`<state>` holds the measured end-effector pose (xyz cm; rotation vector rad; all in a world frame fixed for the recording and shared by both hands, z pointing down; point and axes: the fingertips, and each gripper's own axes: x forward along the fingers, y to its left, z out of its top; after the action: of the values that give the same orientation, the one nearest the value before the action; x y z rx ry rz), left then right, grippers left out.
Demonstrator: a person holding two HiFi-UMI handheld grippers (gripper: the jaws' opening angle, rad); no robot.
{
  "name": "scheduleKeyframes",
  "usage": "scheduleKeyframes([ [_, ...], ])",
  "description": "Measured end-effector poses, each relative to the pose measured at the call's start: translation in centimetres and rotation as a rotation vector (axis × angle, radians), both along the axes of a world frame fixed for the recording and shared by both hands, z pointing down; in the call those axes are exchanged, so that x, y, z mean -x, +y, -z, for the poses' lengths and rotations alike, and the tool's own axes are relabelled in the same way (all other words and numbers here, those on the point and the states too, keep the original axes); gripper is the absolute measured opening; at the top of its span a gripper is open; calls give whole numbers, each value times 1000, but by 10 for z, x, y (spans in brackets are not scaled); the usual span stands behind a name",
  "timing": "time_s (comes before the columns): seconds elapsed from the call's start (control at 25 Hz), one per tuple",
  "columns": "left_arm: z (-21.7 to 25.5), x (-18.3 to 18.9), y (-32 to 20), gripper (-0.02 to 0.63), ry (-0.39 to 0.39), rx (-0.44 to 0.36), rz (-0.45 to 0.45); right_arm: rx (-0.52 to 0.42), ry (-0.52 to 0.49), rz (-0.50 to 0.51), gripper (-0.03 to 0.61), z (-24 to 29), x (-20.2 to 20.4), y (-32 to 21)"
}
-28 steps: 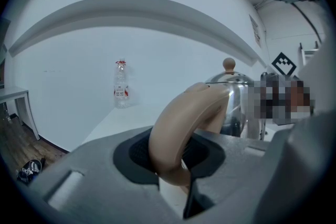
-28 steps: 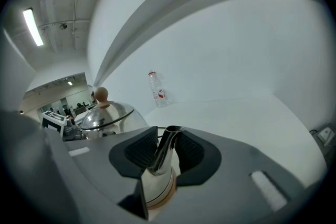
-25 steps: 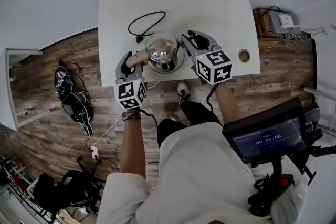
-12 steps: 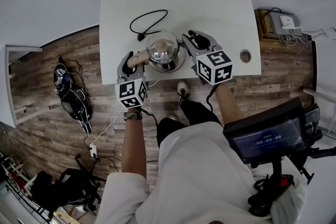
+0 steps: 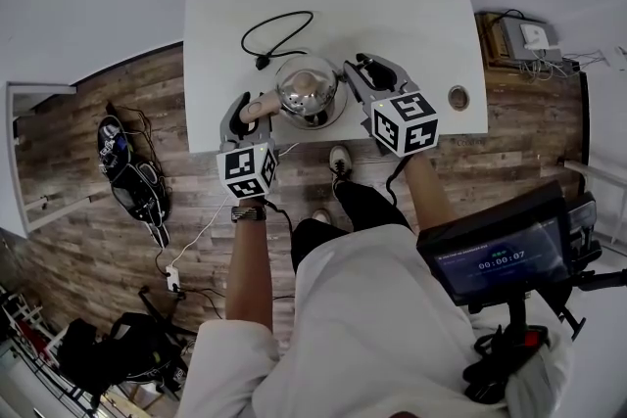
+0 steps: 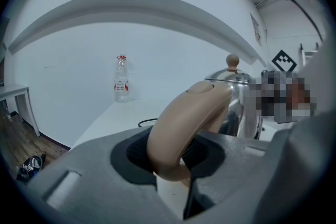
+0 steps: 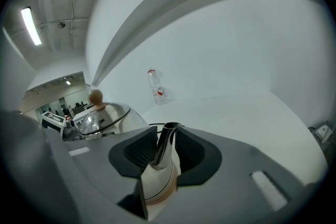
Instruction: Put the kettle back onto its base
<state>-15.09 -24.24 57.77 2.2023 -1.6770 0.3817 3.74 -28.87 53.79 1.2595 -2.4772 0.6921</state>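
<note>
Steel kettle sits over its round base near the front edge of the white table; I can't tell if it's fully seated. My left gripper is clamped on the beige handle. My right gripper has the spout between its pads, touching both, jaws opening now. The black cord loops behind the kettle.

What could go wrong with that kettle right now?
The right tongs are opening around the thin spout; the kettle could swing, held only by the left tongs on its handle. It is close to the table's near edge, so a slip might send it to the floor.
</note>
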Motion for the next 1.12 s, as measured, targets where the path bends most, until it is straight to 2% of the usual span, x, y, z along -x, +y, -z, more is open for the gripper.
scheduleKeyframes([
  [0.24,-6,12,8,152,25,8,37,15,12,-12,160,-7,-5,11],
  [0.36,-6,20,14,183,23,4,46,15,20,-25,161,-7,-4,18],
  [0.76,-4,30,44,199,82,26,74,40,26,-77,161,-4,-22,36],
  [0.96,11,40,64,199,110,-2,110,10,29,-79,153,12,-28,49],
  [1.12,27,40,76,198,117,-28,79,-52,51,-60,150,34,-22,64],
])
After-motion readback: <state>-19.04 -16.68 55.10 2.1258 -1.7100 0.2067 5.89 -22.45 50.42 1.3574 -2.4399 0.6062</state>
